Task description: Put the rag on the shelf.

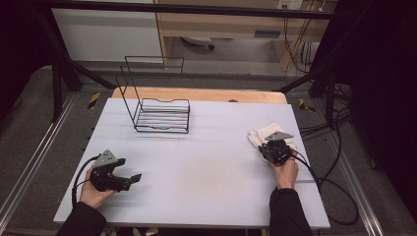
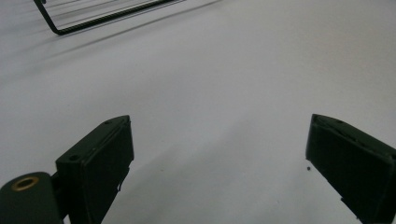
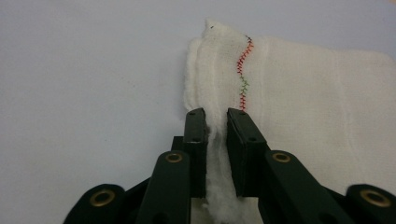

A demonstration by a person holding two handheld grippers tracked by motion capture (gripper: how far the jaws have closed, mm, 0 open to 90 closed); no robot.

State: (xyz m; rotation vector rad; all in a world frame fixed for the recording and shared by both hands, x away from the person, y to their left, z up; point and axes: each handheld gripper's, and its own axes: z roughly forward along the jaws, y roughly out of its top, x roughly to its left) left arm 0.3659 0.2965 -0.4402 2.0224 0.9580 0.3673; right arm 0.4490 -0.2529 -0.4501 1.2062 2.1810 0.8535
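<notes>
The right gripper (image 3: 217, 116) has its jaws clamped on a raised fold of the white cloth (image 3: 299, 93), which lies on the surface (image 1: 206, 147) well right of the wire rack (image 1: 160, 115). The left gripper (image 2: 219, 154), jaws wide apart, hovers below-left of the rack.

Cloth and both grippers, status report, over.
Right gripper shut on the white cloth's folded edge at the table's right side. Left gripper open, holding nothing, over bare table. Wire rack far back, nothing in the way.

White cloth (image 3: 317, 107) w/ red-green zigzag stitching (image 3: 243, 74). Black wire rack (image 1: 160, 115) on pale grey tabletop (image 1: 206, 167). Both grippers black.
</notes>
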